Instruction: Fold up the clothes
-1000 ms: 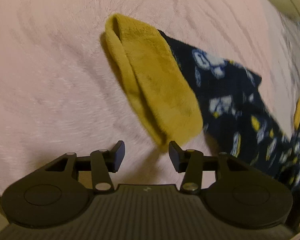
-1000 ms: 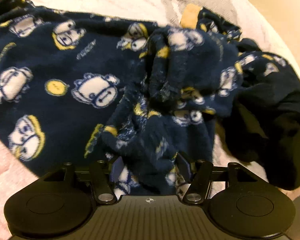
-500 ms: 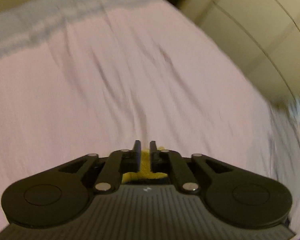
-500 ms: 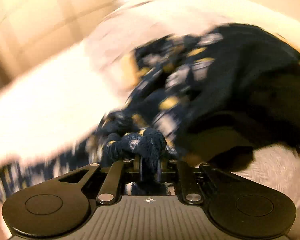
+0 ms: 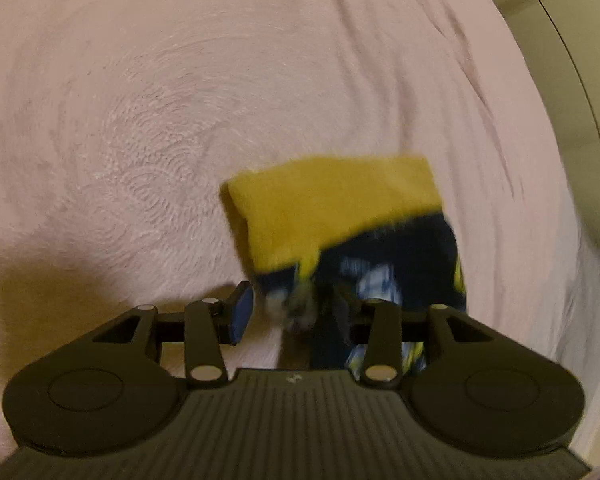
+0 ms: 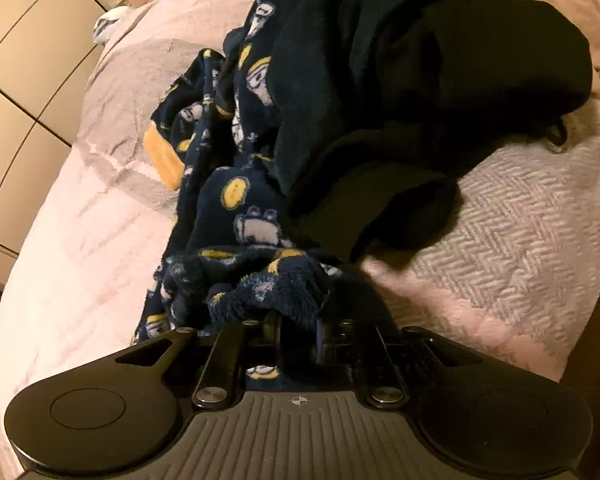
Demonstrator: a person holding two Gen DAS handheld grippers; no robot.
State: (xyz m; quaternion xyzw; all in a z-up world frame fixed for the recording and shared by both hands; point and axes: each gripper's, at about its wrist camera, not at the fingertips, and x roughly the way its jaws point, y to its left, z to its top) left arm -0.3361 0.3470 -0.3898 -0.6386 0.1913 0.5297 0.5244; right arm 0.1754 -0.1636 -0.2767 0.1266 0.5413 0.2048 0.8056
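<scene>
The navy fleece garment (image 6: 256, 216), printed with white and yellow cartoon faces, lies in a rumpled heap across the bed (image 6: 76, 248); one bunched fold of it rises into the right gripper (image 6: 298, 334), whose jaws stand close together with the cloth pinched between them, easing slightly apart yet with the pads on the fabric; a yellow cuff (image 6: 162, 158) of the garment pokes out on the far side of the heap, resting on the pale cover. A plain black garment (image 6: 480, 72) is piled over and against the printed one, toward the herringbone blanket (image 6: 532, 216). Over at the other end, the left gripper (image 5: 290, 314) has its jaws opening; another yellow cuff (image 5: 332, 204) lies flat on the pink bedding just ahead of it; the navy leg (image 5: 396, 256) runs back under the right-hand finger; blurred cloth sits between the fingers, but the blue pad (image 5: 240, 312) on the left side stands clear of it.
</scene>
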